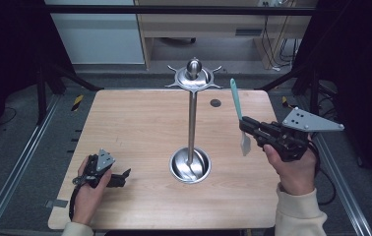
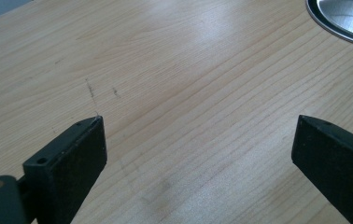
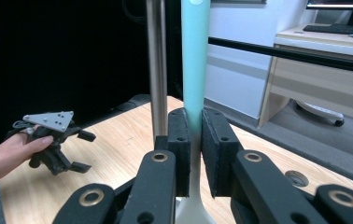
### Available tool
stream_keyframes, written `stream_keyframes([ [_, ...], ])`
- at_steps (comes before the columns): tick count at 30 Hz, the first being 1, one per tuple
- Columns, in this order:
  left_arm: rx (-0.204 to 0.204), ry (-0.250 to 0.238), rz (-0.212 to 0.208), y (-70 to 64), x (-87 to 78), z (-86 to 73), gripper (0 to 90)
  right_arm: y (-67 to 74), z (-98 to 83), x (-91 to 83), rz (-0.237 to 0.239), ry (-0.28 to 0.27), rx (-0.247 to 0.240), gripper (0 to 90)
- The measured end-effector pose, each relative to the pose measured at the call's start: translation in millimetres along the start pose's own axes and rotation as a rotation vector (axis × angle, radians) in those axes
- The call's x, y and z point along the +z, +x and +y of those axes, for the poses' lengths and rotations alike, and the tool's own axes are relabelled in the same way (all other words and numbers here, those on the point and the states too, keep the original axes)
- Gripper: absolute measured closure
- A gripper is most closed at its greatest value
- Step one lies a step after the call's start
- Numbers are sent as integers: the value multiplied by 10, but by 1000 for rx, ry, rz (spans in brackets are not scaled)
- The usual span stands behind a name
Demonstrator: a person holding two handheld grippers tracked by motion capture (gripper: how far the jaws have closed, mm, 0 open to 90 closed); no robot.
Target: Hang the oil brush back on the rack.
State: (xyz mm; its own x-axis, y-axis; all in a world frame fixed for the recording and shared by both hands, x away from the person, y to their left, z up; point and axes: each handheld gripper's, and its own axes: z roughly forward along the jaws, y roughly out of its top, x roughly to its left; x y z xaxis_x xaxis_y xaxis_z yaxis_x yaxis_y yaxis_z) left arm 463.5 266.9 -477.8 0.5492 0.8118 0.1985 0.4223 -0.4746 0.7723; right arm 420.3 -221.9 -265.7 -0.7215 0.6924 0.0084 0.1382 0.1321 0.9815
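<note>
Spatula held up, ready to hang on the stand.

The right gripper (image 1: 247,129) pinches the spatula (image 1: 238,114) upright above the table (image 1: 135,123), right of the stand (image 1: 192,118). I think the next move is to lift its top end up to a hook. The left gripper (image 1: 120,178) rests low on the table, jaws spread, holding nothing.

Light wooden table (image 1: 139,123), rounded corners, few thin dark scratches (image 2: 90,89) on top. Small dark round spot (image 1: 215,103) near far edge. Grey floor around; aluminium rail (image 1: 21,157) along left side, yellow-black tape strip (image 1: 77,102) near far left corner. Black horizontal bar (image 1: 174,10) behind table. Further back wooden desk (image 1: 199,24), cables (image 1: 272,44) hanging under it; keyboard (image 3: 338,29) on top.
</note>
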Motion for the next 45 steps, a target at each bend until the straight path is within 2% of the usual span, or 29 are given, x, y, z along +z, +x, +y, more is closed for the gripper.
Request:
stream_keyframes([
  [15,-1,3,-3,-3,6,-2,28,50,4,43,32,16,-24,824],
  [45,8,7,-3,-15,12,1,28,90,-21,137,54,38,-12,824],
])
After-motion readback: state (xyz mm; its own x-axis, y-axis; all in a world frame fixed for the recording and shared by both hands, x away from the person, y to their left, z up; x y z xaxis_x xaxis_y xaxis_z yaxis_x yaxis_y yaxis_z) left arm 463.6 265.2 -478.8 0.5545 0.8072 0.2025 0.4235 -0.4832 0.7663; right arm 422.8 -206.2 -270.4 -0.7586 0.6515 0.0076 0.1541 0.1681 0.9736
